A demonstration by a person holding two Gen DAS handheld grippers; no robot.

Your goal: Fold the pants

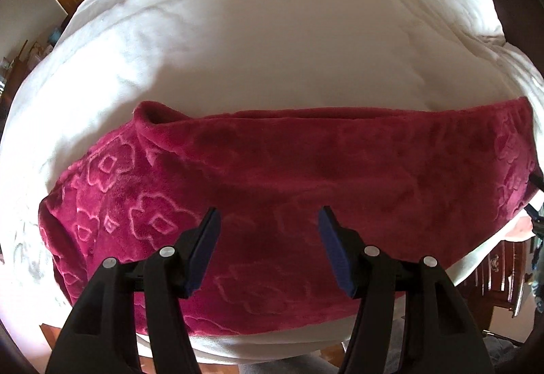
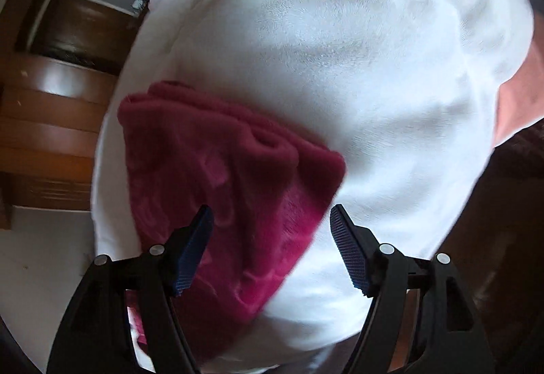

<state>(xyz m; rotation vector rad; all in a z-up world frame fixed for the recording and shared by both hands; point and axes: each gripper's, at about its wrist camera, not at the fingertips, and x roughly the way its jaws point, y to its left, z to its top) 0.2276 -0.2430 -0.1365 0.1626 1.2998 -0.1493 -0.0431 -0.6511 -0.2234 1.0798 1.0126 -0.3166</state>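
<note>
Along the near edge of the bed point(image 1: 272, 44), the pants point(image 1: 289, 177) are lying as a long folded band on the white blanket point(image 1: 102, 75), running side to side, with one end reaching toward the bed's right edge. The fabric is dark red plush with a raised flower pattern, and a doubled edge is showing along the far side of the band.

The left gripper point(image 1: 268, 221) is hovering above the middle of the band with its jaws standing apart; nothing is between the blue pads point(image 1: 204, 248), so it is holding nothing. The right gripper point(image 2: 272, 221) is likewise released, hanging over one end of the pants point(image 2: 221, 190), where the layers are bunching into a rounded stack; this view is blurred, so finer detail cannot be read.

Judgement: a lengthwise fold appears laid down and let go, and the work is sitting between folds. The next move is likely calling for each gripper to pinch all layers at one end, then carry that end across to the other, keeping the edges aligned. The thick plush may be slipping or springing open if only the top layer is caught.
</note>
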